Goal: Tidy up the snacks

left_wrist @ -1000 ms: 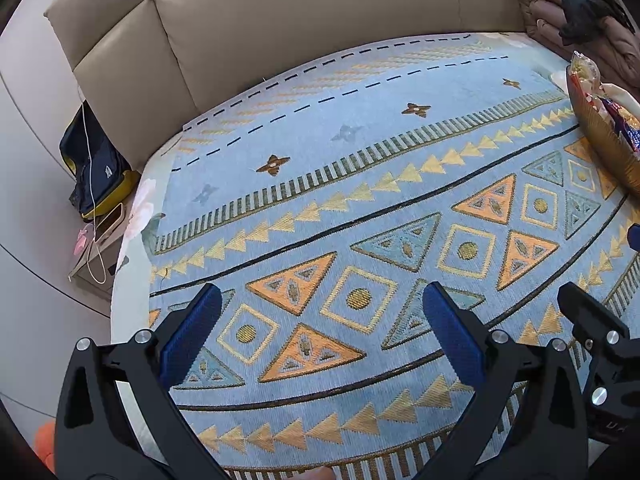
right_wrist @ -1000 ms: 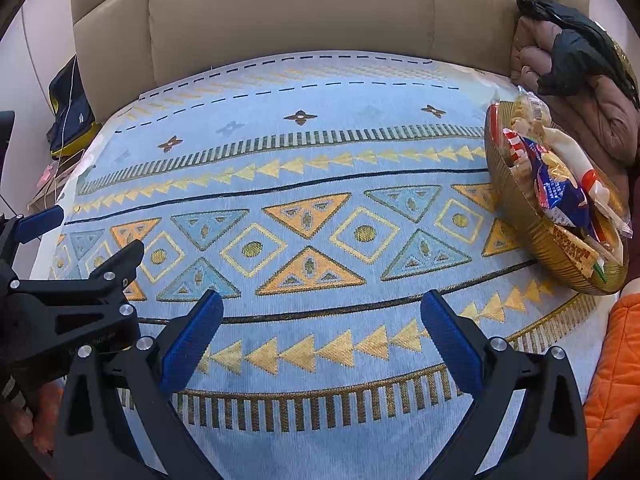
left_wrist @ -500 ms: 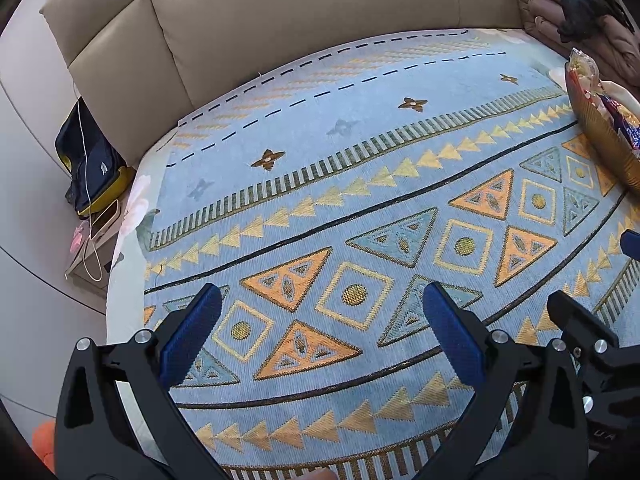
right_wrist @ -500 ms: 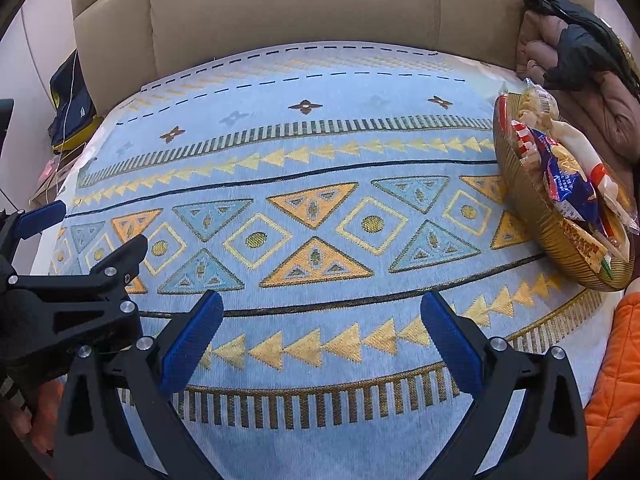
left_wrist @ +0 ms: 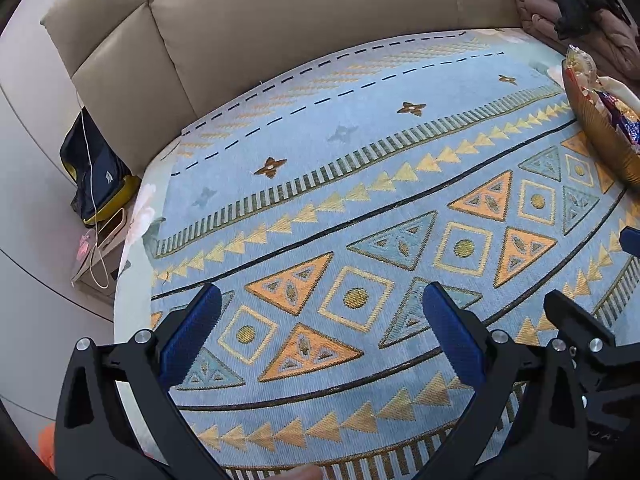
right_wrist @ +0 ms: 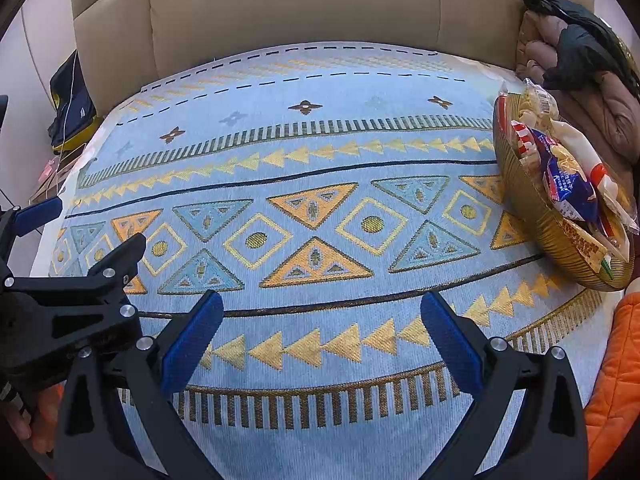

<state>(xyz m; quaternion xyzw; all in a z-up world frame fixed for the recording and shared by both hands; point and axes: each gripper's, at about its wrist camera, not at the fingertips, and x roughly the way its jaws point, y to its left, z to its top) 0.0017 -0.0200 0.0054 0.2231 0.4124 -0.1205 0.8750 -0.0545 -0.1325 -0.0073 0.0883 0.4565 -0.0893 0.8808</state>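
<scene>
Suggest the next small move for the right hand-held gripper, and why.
Probably swing the right hand-held gripper right, toward the gold basket of snack packets. Both it and the left hand-held gripper are open and hold nothing, the patterned cloth under them shows no loose snacks, and the basket sits at the right edge, nearest the right one.

1. My right gripper (right_wrist: 320,340) is at six o'clock, blue pads (right_wrist: 192,340) spread wide with nothing between them, above the patterned cloth (right_wrist: 304,184).
2. At three o'clock a gold basket (right_wrist: 536,224) sits on the cloth, packed with snack bags (right_wrist: 568,180).
3. My left gripper (right_wrist: 64,252) juts in at nine o'clock.
4. A beige sofa back (right_wrist: 280,4) fills twelve o'clock.
</scene>
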